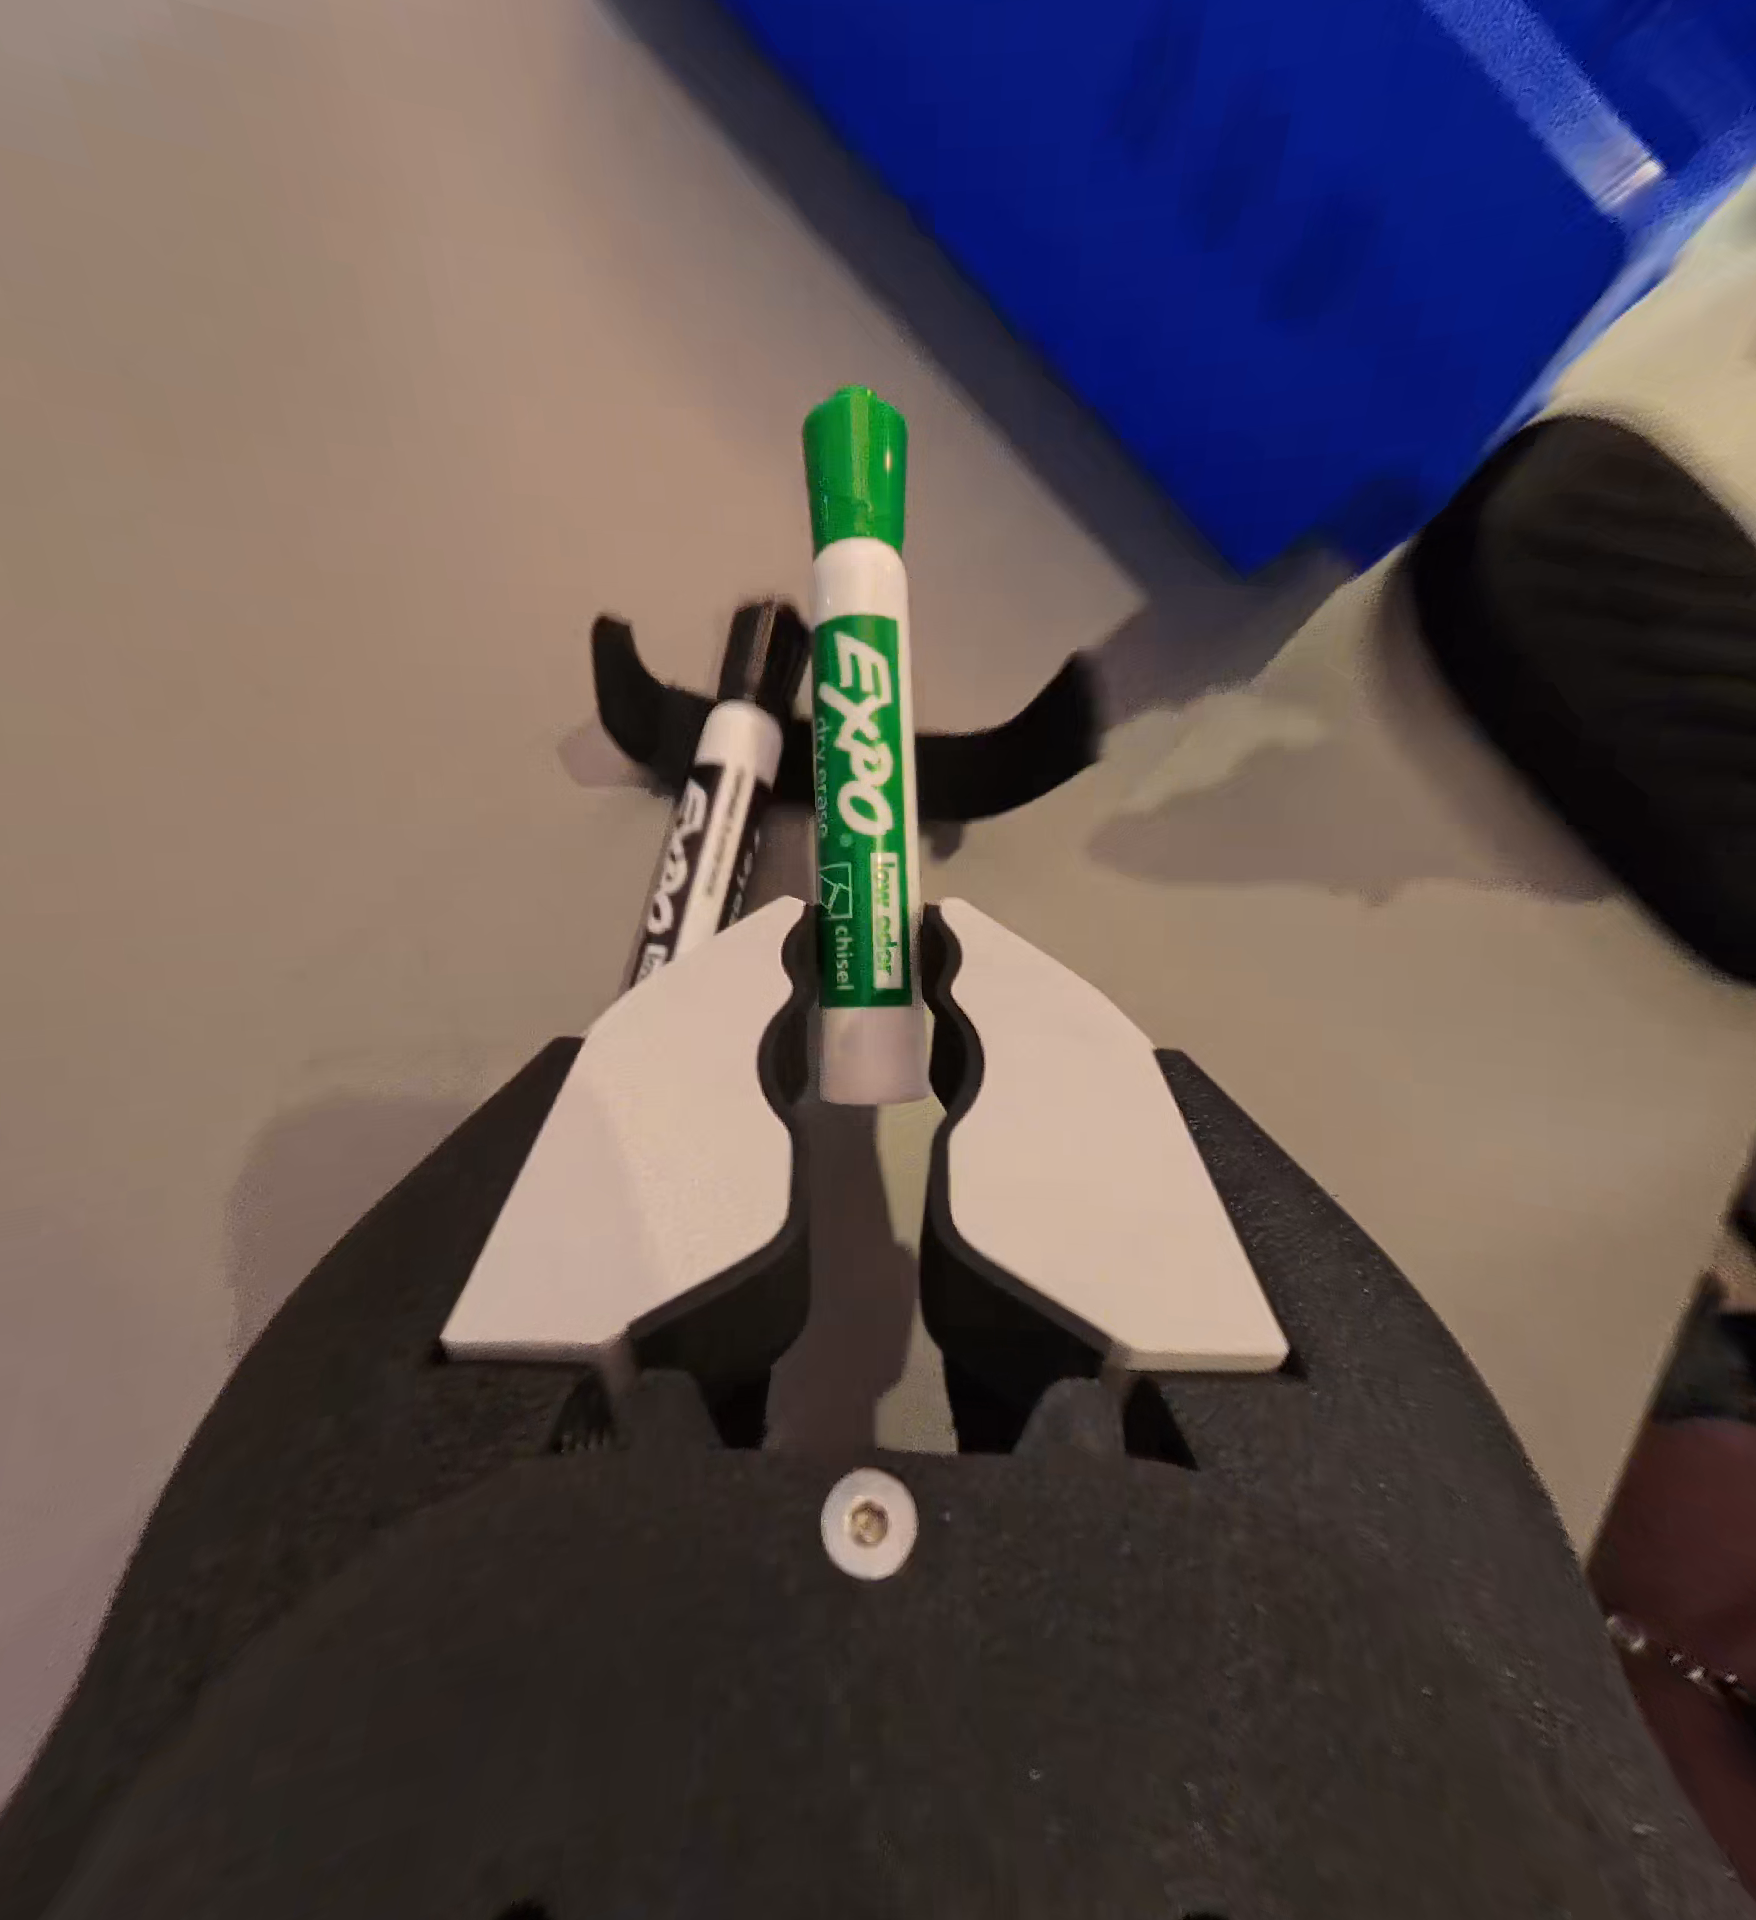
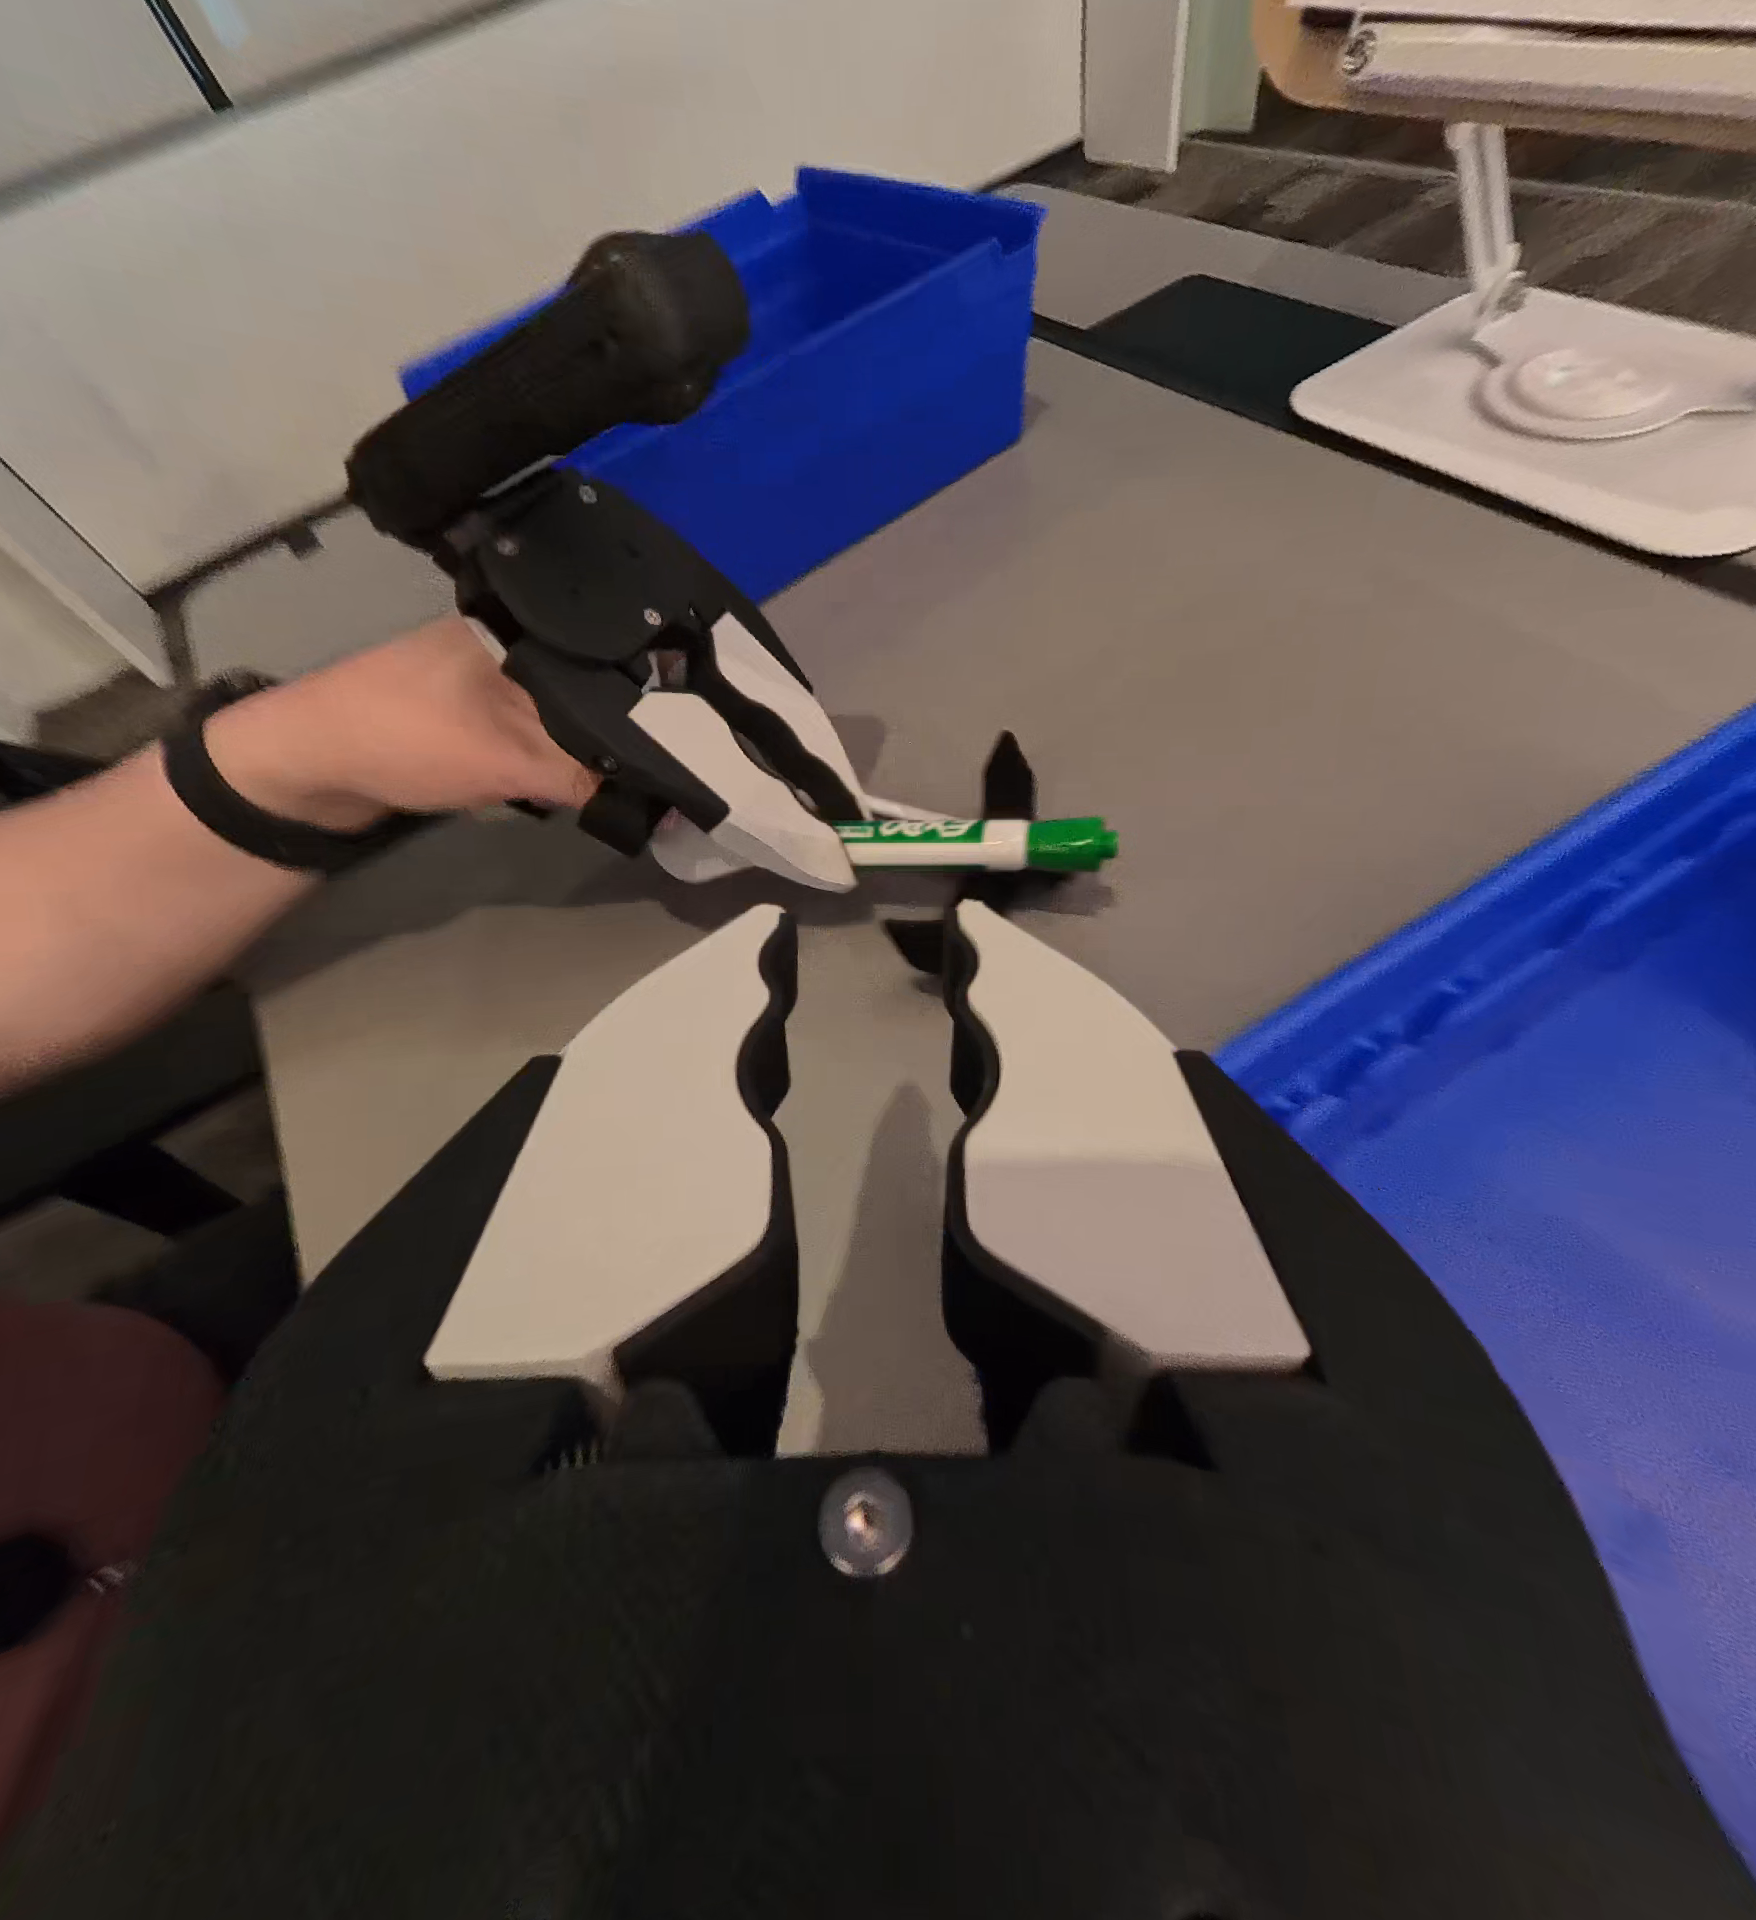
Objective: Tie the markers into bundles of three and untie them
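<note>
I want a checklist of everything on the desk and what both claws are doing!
Surface: grey tabletop, mostly bare.
Job's things: green marker held in the left claw; black marker lying beside it on the black strap.
Clutter: blue bin at the back, another blue bin on the right, white stand.
Grippers: left claw shut on the green marker; right claw open, empty.
Cables: nothing seen.
Surroundings: white wall panels, dark floor.
</note>
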Demonstrator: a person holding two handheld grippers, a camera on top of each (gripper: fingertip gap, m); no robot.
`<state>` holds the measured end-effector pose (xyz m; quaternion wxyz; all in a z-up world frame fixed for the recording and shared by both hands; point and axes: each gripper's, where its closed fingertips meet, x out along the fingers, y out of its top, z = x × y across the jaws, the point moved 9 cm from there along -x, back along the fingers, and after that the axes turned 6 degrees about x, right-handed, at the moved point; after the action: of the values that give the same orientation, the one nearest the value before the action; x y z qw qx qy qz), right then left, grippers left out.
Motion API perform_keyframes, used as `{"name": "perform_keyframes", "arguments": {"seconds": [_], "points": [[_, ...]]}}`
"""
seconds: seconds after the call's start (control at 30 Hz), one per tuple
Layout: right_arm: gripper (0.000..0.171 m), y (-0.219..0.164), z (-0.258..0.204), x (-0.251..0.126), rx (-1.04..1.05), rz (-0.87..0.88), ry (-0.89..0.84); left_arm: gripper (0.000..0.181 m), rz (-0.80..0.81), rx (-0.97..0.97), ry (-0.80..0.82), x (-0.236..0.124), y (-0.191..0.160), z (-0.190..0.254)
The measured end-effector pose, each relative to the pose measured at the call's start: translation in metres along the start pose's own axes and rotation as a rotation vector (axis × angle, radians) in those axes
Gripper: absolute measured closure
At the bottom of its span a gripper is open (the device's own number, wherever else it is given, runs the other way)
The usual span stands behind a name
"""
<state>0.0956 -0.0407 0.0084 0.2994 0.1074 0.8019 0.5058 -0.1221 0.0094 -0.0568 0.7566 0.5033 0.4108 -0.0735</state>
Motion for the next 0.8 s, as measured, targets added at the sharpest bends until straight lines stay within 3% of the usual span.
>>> {"name": "perform_keyframes", "arguments": {"seconds": [0.1,0.2,0.33,0.47,0.57,0.67,0.73,0.8], "points": [[0.134,0.002,-0.006,0.017,0.11,0.12,-0.002,0.163,0.287,-0.037,-0.03,-0.038,0.01,0.012],[0.126,0.014,-0.012,0.031,0.268,0.245,0.13,0.163,0.491,-0.032,-0.095,-0.067,0.022,0.026],[0.126,0.03,-0.018,0.042,0.388,0.352,0.31,0.163,0.566,0.011,-0.165,-0.077,0.03,0.041],[0.141,0.033,-0.028,0.051,0.38,0.323,0.389,0.163,0.582,0.031,-0.269,-0.07,0.03,0.051],[0.151,0.033,-0.03,0.047,0.35,0.278,0.419,0.158,0.606,0.079,-0.26,-0.067,0.028,0.057],[0.151,0.053,-0.008,0.015,0.154,0.206,0.209,0.114,0.616,0.122,-0.156,-0.075,0.024,0.057],[0.152,0.076,0.034,-0.015,-0.102,0.013,-0.142,0.114,0.577,0.165,-0.08,-0.084,0.016,0.054],[0.151,0.086,0.088,-0.028,-0.268,-0.324,-0.392,0.117,0.546,0.188,-0.048,-0.092,0.01,0.053]]}}
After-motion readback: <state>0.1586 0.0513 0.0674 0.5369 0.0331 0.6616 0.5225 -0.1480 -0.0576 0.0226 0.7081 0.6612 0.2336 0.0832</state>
